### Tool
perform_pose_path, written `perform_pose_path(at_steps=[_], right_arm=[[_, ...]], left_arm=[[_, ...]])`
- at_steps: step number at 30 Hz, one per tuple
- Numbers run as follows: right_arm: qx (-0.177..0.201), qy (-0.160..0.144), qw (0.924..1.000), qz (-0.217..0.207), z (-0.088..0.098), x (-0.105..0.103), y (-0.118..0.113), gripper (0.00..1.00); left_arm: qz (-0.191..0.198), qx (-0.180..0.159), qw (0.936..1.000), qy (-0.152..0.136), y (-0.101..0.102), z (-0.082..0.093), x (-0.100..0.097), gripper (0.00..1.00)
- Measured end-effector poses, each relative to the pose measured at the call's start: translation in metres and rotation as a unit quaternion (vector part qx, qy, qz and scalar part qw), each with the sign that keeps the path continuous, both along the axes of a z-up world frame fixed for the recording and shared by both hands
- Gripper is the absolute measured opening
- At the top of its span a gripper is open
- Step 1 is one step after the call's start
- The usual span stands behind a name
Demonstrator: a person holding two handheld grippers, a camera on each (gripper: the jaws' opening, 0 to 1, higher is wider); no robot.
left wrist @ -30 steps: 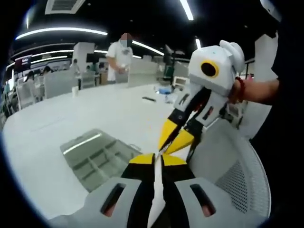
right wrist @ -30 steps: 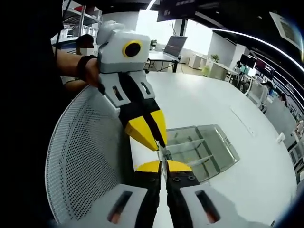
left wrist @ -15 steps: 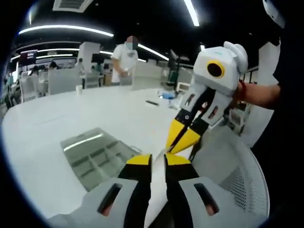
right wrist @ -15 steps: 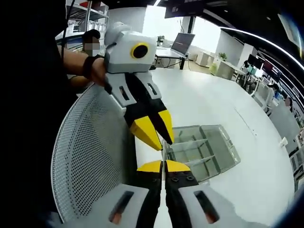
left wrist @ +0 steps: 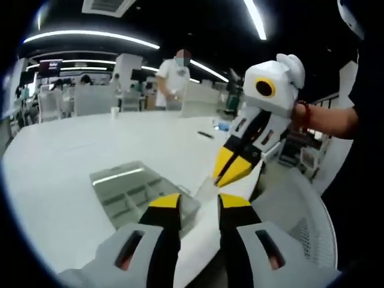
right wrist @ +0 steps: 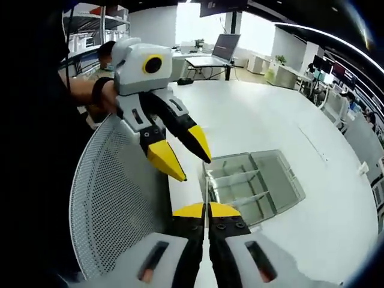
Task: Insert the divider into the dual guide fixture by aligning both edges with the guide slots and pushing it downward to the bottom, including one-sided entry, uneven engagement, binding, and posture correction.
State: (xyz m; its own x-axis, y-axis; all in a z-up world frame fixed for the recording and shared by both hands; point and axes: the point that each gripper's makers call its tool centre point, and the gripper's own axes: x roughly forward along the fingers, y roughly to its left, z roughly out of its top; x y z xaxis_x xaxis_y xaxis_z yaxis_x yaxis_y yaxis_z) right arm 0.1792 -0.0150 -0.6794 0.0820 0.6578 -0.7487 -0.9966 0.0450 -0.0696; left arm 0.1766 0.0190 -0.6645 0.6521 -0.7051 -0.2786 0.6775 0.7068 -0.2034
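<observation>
The divider (right wrist: 206, 187) is a thin clear plate, seen edge-on in the right gripper view. My right gripper (right wrist: 207, 208) is shut on its lower edge. In the left gripper view the divider (left wrist: 206, 187) hangs from the right gripper (left wrist: 220, 180), above the table's near edge. My left gripper (left wrist: 200, 201) is open, its yellow fingertips spread apart just short of the divider and touching nothing. That open left gripper (right wrist: 192, 168) sits up and left of the divider. The clear guide fixture (right wrist: 258, 183) lies on the white table with several slotted partitions, and the same fixture (left wrist: 129, 191) lies left of the divider.
A white mesh chair back (right wrist: 114, 210) stands against the table's near edge; the same chair back (left wrist: 294, 222) is under the right gripper. The white table (left wrist: 66, 156) stretches far. A person (left wrist: 174, 81) stands beyond it. Small items (left wrist: 207, 135) lie farther back.
My left gripper has opened and let go of the divider, drawing slightly away from it. The right gripper stays shut on the divider. Both cameras shifted a little.
</observation>
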Motion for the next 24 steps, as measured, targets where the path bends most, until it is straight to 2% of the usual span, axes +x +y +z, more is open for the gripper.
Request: perform_pose_path(at_steps=[14,22,24], right_arm=[[-0.058,-0.022,0.9974,0.039,-0.003,0.028,-0.006,0.00],[-0.075,-0.014,0.9958,0.052,-0.009,0.043,-0.005,0.00],[-0.083,-0.013,0.9949,0.056,-0.013,0.046,-0.005,0.00]], left_arm=[[0.041,-0.007,0.9991,-0.008,0.014,0.002,0.008,0.35],[0.056,-0.010,0.9983,-0.005,0.018,0.000,0.011,0.40],[0.056,-0.009,0.9984,-0.007,0.015,-0.001,0.011,0.44]])
